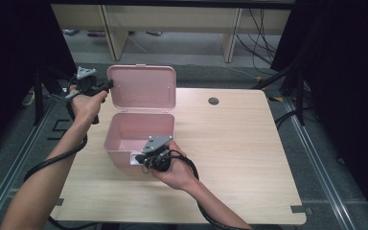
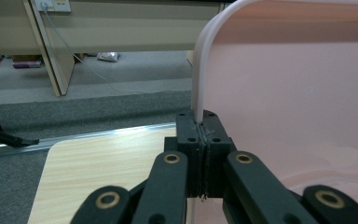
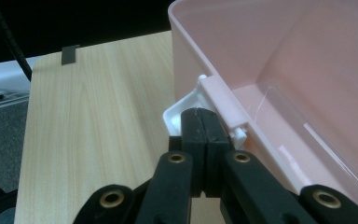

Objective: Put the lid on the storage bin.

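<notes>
I think I am looking into a lab or test room, not a home. I see a plain wooden table with a round cable hole in it. The floor is grey carpet. Black curtains hang on both sides. Metal rails run along the floor by the table. Loose cables lie at the back, near bare, light desks. A wall socket sits behind one desk.
</notes>
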The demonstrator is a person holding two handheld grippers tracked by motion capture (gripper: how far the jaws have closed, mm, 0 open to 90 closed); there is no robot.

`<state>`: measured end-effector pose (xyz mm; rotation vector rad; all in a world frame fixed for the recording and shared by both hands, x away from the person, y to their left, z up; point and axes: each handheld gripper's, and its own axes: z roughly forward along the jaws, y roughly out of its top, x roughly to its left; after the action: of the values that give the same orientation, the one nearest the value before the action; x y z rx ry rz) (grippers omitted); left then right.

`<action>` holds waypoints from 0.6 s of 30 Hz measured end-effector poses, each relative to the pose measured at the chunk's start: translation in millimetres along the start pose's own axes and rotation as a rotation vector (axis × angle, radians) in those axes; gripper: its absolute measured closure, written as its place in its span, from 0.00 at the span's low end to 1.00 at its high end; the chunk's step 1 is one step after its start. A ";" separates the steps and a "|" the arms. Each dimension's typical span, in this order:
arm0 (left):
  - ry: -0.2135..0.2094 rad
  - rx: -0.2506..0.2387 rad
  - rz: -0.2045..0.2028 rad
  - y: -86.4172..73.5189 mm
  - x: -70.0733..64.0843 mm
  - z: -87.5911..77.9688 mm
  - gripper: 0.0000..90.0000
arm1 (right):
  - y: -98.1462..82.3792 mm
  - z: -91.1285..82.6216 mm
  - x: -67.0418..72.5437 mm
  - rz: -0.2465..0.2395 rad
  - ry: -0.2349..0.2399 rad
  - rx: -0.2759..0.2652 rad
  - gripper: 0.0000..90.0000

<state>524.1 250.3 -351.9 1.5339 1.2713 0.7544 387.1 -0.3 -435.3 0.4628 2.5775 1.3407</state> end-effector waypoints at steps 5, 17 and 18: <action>0.000 -0.010 0.004 -1.7 -0.1 -1.6 0.98 | -0.2 -0.2 1.7 0.040 0.006 0.006 1.00; 0.006 -0.059 0.025 -9.1 -3.5 -9.6 0.98 | 0.3 -0.1 1.7 0.042 0.005 0.008 1.00; 0.006 -0.059 0.025 -9.1 -3.5 -9.6 0.98 | 0.4 -0.1 1.8 0.042 0.004 0.009 1.00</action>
<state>511.3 249.6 -356.8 1.5038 1.2259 0.8057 385.5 0.4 -435.0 0.5195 2.5919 1.3452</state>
